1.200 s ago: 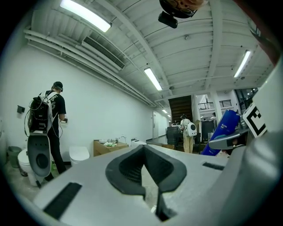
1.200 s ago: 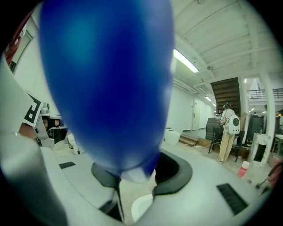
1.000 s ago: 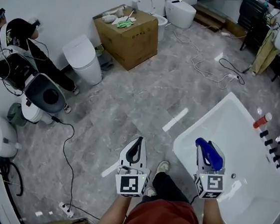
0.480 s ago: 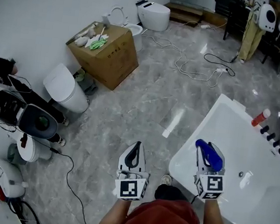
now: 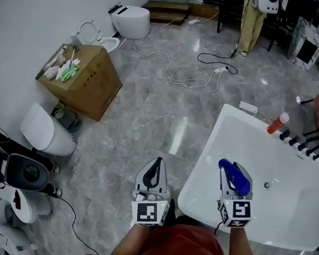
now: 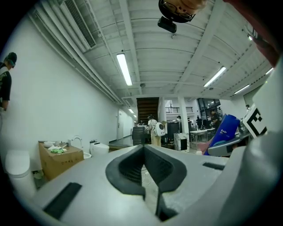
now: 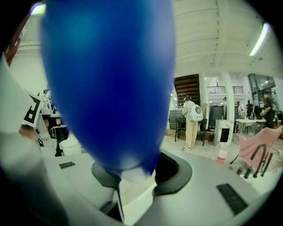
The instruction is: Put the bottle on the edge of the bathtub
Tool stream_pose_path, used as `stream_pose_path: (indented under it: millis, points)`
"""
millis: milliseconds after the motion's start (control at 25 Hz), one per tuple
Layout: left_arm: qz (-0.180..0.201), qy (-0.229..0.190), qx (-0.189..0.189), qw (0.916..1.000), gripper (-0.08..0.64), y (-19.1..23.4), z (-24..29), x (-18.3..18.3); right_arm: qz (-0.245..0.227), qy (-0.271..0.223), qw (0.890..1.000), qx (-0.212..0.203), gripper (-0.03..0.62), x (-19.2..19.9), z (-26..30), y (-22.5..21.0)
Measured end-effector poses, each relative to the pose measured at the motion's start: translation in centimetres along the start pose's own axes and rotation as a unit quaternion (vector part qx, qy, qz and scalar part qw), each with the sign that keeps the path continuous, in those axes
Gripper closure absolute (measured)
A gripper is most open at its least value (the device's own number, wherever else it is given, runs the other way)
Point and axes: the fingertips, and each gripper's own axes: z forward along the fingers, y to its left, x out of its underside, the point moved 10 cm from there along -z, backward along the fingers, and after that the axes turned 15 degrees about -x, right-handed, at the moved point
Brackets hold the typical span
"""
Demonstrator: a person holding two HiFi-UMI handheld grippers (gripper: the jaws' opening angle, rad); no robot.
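Note:
A blue bottle (image 5: pixel 233 173) is held in my right gripper (image 5: pixel 231 175), whose jaws are shut on it; it hangs over the near left part of the white bathtub (image 5: pixel 194 182). In the right gripper view the blue bottle (image 7: pixel 110 79) fills most of the picture above the right gripper (image 7: pixel 139 171). My left gripper (image 5: pixel 153 174) is shut and holds nothing, over the grey floor just left of the tub. In the left gripper view the left gripper (image 6: pixel 144 150) points level into the room, with the blue bottle (image 6: pixel 224 133) at the right.
A red-capped bottle (image 5: pixel 277 123) and black tap fittings (image 5: pixel 301 145) stand on the tub's far edge. A cardboard box (image 5: pixel 79 80), two toilets (image 5: pixel 47 131) (image 5: pixel 130 21), floor cables (image 5: pixel 194 71) and equipment (image 5: pixel 22 172) lie to the left and behind. The person's foot (image 5: pixel 168 211) is below.
The view has swung: box, toilets and tub have slid left and down in the picture. Both grippers moved sideways with it, and the right one with the bottle is now further over the tub.

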Motion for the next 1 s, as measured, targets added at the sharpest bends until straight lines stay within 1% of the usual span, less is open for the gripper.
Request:
stream_pose_path:
  millis: [240,440,600,720,800,880,1000]
  points:
    - [-0.005,0.008,0.07,0.9975,0.556,-3.2,8.5,2.2,0.016,0.005,0.998,0.064,0.44,0.4,2.5,-4.6]
    - [0.003,0.011,0.124,0.9923,0.557,-6.5,15.2,3.5,0.034,0.013,0.993,0.109,0.44,1.1,4.9,-9.1]
    - [0.007,0.026,0.157,0.9873,0.557,-8.5,20.3,5.2,0.051,0.023,0.989,0.135,0.44,2.0,7.7,-12.4]
    - [0.016,0.037,0.184,0.982,0.556,-10.1,23.5,6.9,0.067,0.037,0.985,0.153,0.44,3.1,9.6,-14.6]
    - [0.022,0.037,0.201,0.9787,0.557,-11.1,25.5,8.1,0.081,0.046,0.982,0.165,0.44,4.2,10.9,-16.2]
    - [0.028,0.039,0.214,0.9756,0.557,-12.0,27.3,9.6,0.096,0.055,0.979,0.174,0.44,5.5,12.5,-17.7]
    - [0.032,0.053,0.231,0.971,0.557,-13.4,29.7,12.3,0.111,0.076,0.974,0.185,0.44,8.0,14.7,-20.0]
